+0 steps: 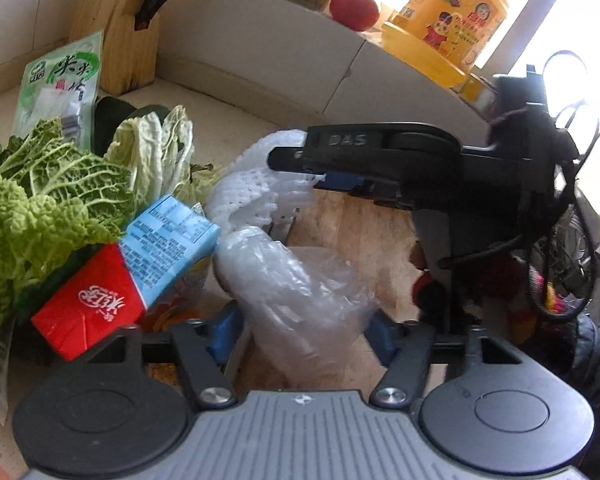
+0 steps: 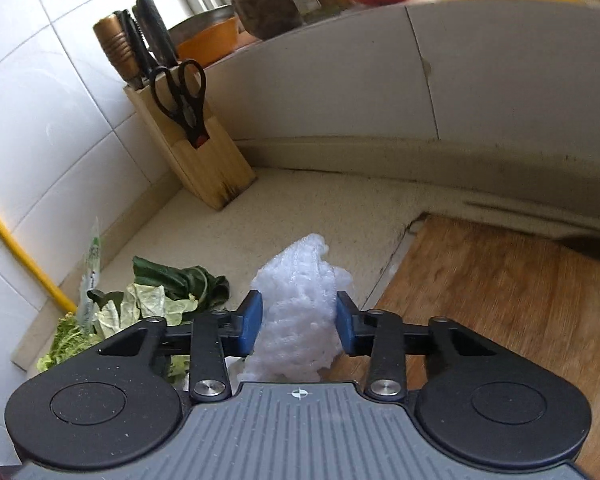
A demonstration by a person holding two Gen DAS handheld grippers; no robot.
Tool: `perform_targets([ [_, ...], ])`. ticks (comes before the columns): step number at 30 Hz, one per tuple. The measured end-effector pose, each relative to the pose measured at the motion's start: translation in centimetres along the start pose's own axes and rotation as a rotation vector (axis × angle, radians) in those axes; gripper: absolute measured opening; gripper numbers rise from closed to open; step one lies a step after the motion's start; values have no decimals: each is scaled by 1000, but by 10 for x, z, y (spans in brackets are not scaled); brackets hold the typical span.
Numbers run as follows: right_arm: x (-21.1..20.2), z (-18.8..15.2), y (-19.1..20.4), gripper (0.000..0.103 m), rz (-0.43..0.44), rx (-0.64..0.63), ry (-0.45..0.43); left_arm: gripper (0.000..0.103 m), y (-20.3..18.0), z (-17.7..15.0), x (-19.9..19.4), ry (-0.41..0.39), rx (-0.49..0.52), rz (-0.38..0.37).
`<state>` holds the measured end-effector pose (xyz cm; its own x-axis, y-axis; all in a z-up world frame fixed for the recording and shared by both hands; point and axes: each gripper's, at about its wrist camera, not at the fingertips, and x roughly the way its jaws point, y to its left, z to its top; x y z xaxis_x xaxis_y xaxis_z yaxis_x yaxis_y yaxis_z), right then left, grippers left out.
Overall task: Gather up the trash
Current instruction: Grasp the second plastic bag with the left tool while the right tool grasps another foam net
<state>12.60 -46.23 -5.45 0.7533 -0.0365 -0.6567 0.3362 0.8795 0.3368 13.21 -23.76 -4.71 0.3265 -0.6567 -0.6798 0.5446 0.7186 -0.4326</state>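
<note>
While both tools are engaged on packaging, the collection stands at an early-to-middle stage, in my judgement. The right tool (image 2: 298,326) is closed on a white foam net (image 2: 300,312), its blue pads pressing the net from either side; the left wrist view shows the same net (image 1: 252,184) held clear above the desk (image 2: 300,208) by that tool (image 1: 300,160). The left tool (image 1: 300,336) has a crumpled clear plastic bag (image 1: 296,296) between its pads, which appear to bear on the bag at both sides, so I read it as clamped, though the film is loose and the contact is partly hidden. No bin or collecting bag is visible in either view, so nothing can be confirmed as deposited. Outstanding items lie at the left of the desk: a red and blue carton (image 1: 132,276) resting against loose cabbage leaves (image 1: 48,200), a green printed packet (image 1: 60,84) standing near the knife block (image 2: 196,148), and darker wilted leaves (image 2: 180,280) beyond. Whether the leaves count as trash cannot be settled from these views. The wooden cutting board (image 2: 500,300) carries no debris in the part that shows. Remaining work, as judged: carry off both held pieces, then clear the carton and packet.
</note>
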Motion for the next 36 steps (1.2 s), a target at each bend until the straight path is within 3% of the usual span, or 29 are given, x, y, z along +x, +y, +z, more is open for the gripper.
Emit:
perform_targets([
  [2, -4, -2, -3, 41, 5, 17, 1, 47, 3, 0, 1, 10, -4, 6],
  [7, -13, -7, -8, 34, 12, 28, 2, 41, -3, -3, -1, 7, 36, 18],
  [18, -60, -22, -2, 29, 53, 18, -19, 41, -2, -13, -19, 18, 93, 13],
  [24, -72, -30, -9, 29, 35, 38, -2, 53, 10, -12, -21, 62, 40, -14],
  [26, -74, -33, -10, 29, 34, 28, 18, 67, 11, -9, -21, 47, 32, -11],
  [30, -71, -34, -11, 46, 11, 7, 27, 73, 13, -5, -17, 33, -19, -14],
  [31, -70, -33, -11, 57, 5, 4, 30, 75, 14, -3, -15, 34, -38, -15],
  [33, -67, -31, -9, 67, -6, -9, 17, 76, 14, 2, -7, 43, -79, -25],
  [36, -61, -26, -7, 67, -18, -36, 1, 77, 13, 6, 2, 47, -110, -24],
])
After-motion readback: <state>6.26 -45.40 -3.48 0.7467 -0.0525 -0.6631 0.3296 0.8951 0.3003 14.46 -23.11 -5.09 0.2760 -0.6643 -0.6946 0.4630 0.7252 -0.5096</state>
